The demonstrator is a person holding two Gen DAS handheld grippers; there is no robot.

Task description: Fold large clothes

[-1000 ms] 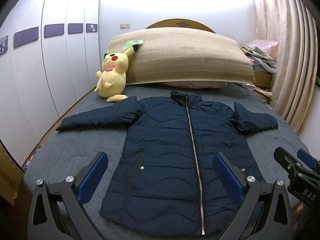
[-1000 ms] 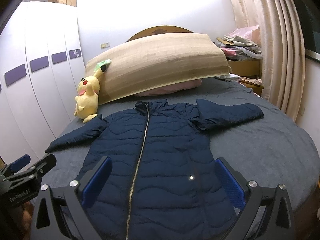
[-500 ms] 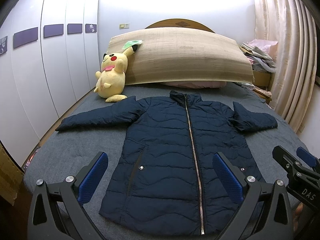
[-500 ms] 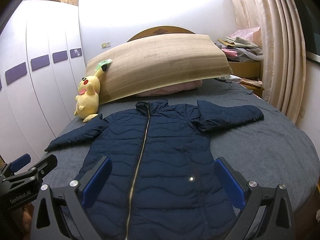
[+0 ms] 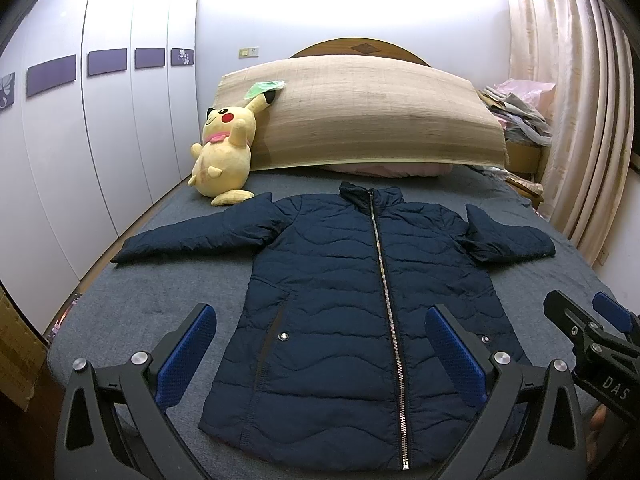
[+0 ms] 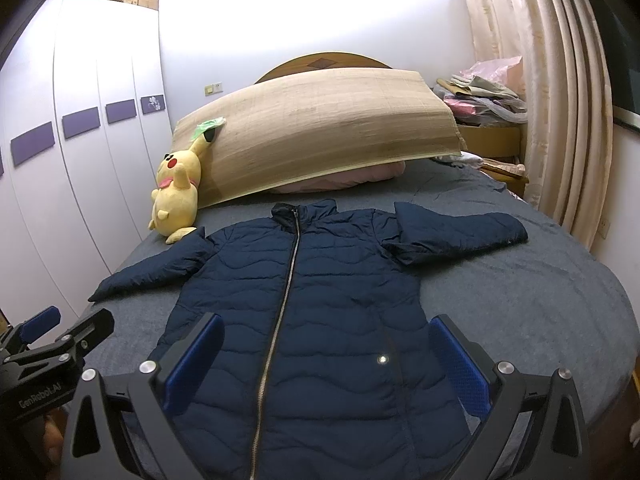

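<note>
One navy quilted jacket point(image 5: 360, 300) lies flat in the center of the frame on the grey bed point(image 5: 152, 304), zipped, with two sleeves spread to both sides. One yellow plush toy point(image 5: 224, 156) sits at upper left. Two grippers, left gripper point(image 5: 320, 352) and right gripper point(image 6: 326, 360), hang spread wide and empty above the hem.

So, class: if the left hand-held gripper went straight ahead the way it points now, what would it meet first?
Most likely the navy jacket spread on the bed. The open left hand-held gripper frames its lower front near the zip; depth is unclear.
</note>
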